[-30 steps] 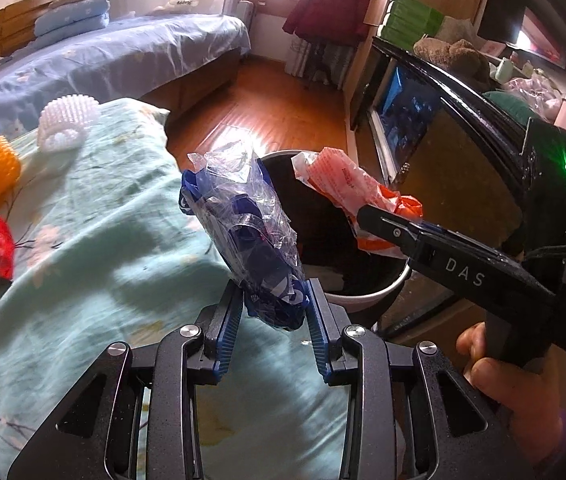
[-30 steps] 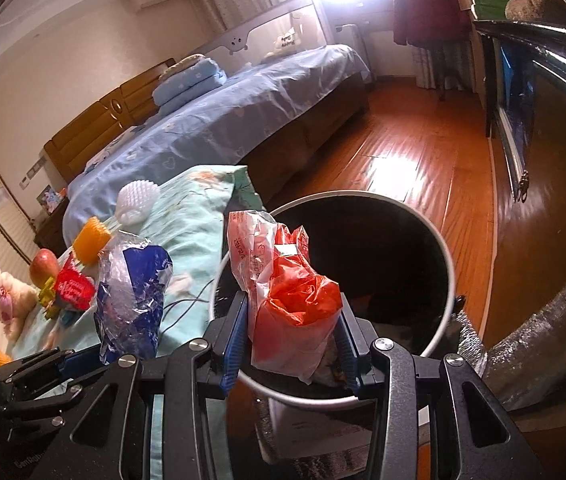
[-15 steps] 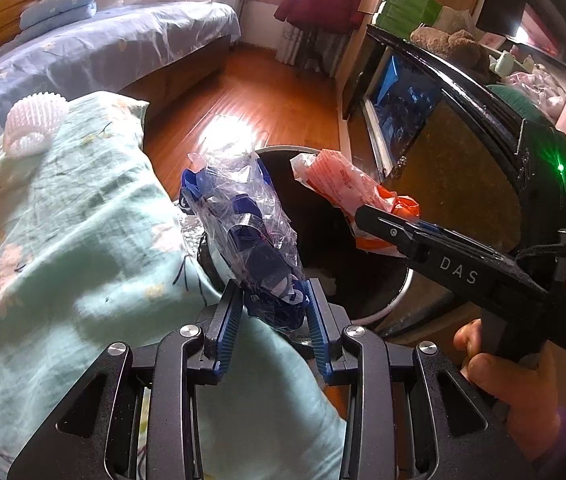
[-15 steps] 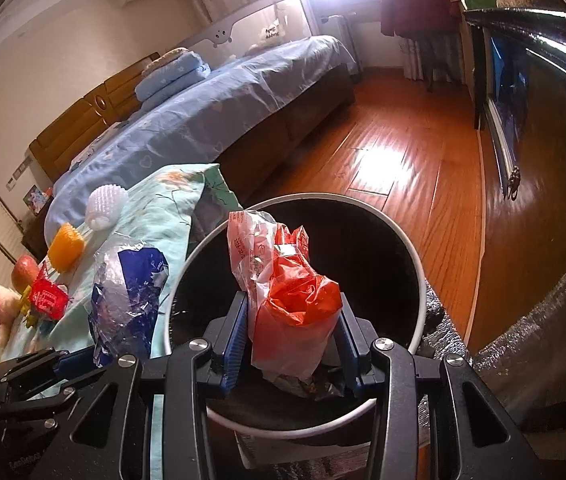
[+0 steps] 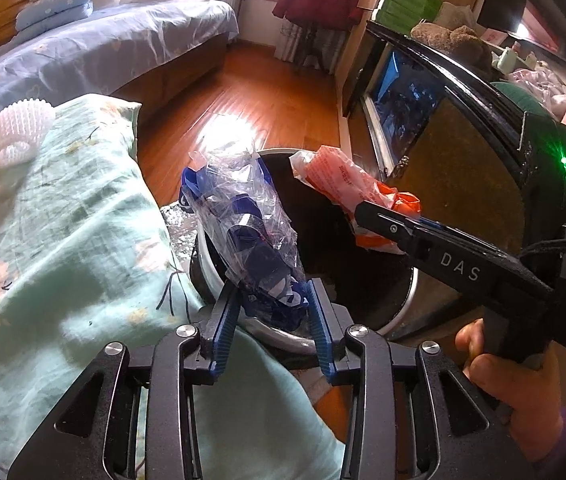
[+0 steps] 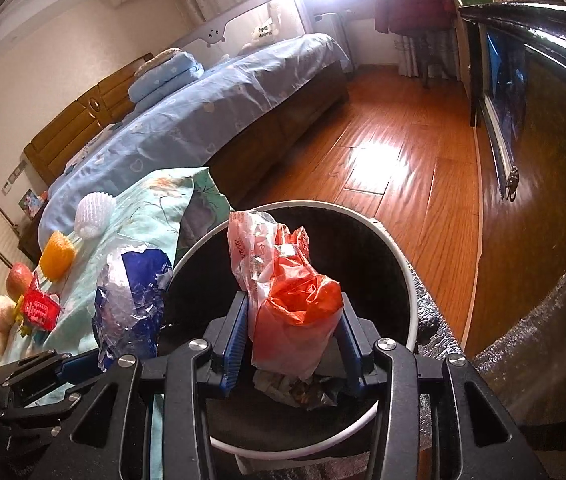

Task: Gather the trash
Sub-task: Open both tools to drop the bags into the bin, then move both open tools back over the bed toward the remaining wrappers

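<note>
My left gripper (image 5: 271, 300) is shut on a crumpled blue and clear plastic wrapper (image 5: 243, 220) and holds it over the near left rim of a round black trash bin with a white rim (image 5: 413, 288). My right gripper (image 6: 293, 328) is shut on an orange and white plastic bag (image 6: 283, 292), held above the bin's opening (image 6: 363, 248). Crumpled trash lies inside the bin under the bag. The right gripper (image 5: 375, 216) and its bag (image 5: 347, 184) also show in the left wrist view, and the blue wrapper (image 6: 131, 300) in the right wrist view.
A surface under a light green floral cloth (image 5: 63, 220) lies left of the bin, with a white foam net (image 5: 19, 136), an orange foam net (image 6: 57, 254), a red packet (image 6: 41, 312) and an apple (image 6: 19, 278). A dark glass cabinet (image 5: 463, 160) stands right; a bed (image 6: 203, 112) beyond.
Both grippers have moved toward the bin with their loads. The blue wrapper now hangs over the bin's near rim instead of over the cloth, and the orange bag is farther over the opening.
</note>
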`<state>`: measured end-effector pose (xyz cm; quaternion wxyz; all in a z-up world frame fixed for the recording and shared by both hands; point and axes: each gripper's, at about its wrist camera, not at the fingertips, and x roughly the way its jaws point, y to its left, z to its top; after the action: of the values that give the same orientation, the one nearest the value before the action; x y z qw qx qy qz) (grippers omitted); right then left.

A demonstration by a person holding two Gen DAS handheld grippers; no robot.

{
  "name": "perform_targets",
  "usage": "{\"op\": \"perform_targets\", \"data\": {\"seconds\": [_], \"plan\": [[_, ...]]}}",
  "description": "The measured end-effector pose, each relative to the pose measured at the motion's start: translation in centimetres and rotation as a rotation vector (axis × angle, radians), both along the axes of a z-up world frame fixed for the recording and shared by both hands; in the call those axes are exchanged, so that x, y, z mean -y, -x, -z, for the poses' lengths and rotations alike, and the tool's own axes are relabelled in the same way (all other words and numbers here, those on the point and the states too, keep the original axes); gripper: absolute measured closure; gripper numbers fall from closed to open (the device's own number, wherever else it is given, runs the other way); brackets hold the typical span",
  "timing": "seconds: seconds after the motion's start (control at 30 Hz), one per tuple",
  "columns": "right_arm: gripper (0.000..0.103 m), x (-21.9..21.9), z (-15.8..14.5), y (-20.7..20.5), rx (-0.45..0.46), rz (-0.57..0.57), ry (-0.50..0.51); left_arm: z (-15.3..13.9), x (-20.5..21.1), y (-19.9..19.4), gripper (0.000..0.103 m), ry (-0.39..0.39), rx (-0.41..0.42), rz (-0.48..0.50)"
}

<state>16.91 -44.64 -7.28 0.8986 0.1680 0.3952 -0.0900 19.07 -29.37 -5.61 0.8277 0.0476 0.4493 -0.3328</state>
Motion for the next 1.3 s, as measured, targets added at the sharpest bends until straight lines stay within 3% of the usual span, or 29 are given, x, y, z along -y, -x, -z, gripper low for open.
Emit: {"op": "perform_targets", "data": {"seconds": [0.2,0.3,0.67,1.3], "plan": [[0.049,0.6,-0.2,0.0,0.004,0.017,-0.013,-0.5,-0.7,0.3,0.046,0.016,0.019,-0.022],[0.037,0.7,-0.4,0.3,0.016,0.021,-0.038,-0.6,-1.5,0.7,0.045,0.025,0.019,-0.035],[0.024,-3.6,-1.2,1.2,0.05,-0.053,-0.055,-0.2,-8.7,2.4,0.044,0.042,0.023,-0.165],[0.023,-18.2,-0.8,0.0,0.045,-0.353,-0.038,0.3,-23.9,4.3,0.044,0.063,0.04,-0.448]]}}
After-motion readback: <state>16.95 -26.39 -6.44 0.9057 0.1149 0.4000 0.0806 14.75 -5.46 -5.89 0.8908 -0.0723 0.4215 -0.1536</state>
